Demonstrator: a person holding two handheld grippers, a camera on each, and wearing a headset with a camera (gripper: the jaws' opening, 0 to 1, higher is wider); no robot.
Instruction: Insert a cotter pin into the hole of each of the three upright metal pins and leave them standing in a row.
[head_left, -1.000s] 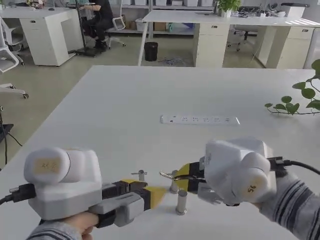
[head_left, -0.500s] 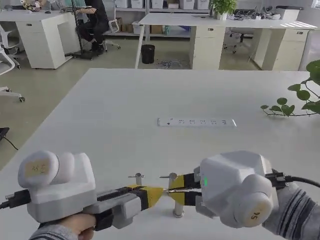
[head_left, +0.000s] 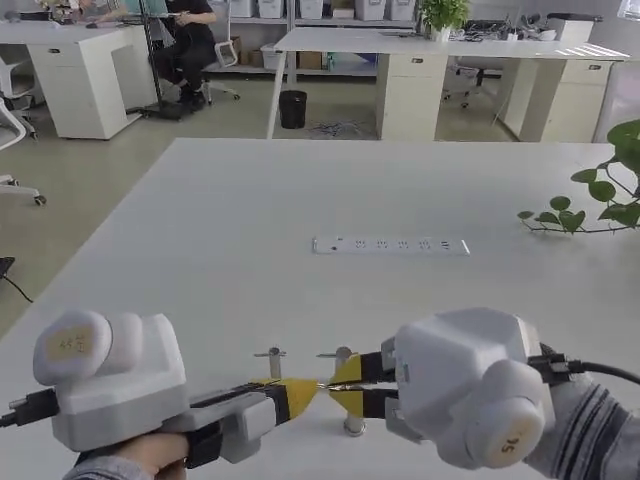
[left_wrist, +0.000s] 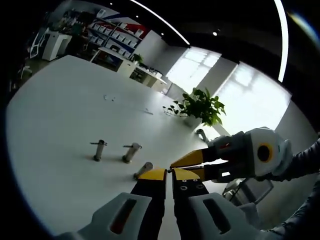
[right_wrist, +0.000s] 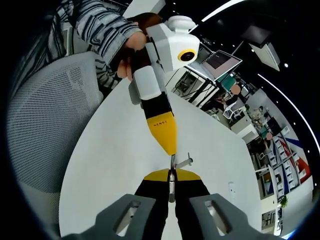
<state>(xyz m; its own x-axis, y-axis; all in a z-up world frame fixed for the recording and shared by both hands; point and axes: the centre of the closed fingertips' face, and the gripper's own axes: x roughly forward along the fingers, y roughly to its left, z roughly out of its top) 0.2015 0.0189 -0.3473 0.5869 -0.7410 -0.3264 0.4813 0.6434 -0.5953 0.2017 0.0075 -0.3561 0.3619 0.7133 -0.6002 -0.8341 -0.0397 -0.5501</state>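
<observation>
The right gripper (right_wrist: 171, 176) is clenched on a cotter pin (right_wrist: 171, 162), whose thin wire stands out between the yellow-tipped jaws and points away from the hand. The left gripper (head_left: 303, 391) has its jaws drawn together, and its tip meets the free end of that wire nose to nose, low over the white workbench (head_left: 300, 220). Whether it actually pinches the wire or only steadies it cannot be told. Bringing both grippers to the wire probably serves to square it up or re-seat the grip, since a slim wire sitting crooked in the jaws would miss a small cross-hole.

Two of the upright metal pins already carry a cotter: the outer pin (head_left: 271, 360) and the middle pin (head_left: 343, 358) each show a crossbar near the top. The bare pin (left_wrist: 143, 170) stands nearest the grippers, a little closer to the person than the other two, and its base peeps out just below the gripper tips in the head view. By that count two thirds of the job look done. The grippers meet just above the pin that awaits the last cotter, which keeps the coming move short. A power strip (head_left: 390, 245) lies well beyond them on the bench
</observation>
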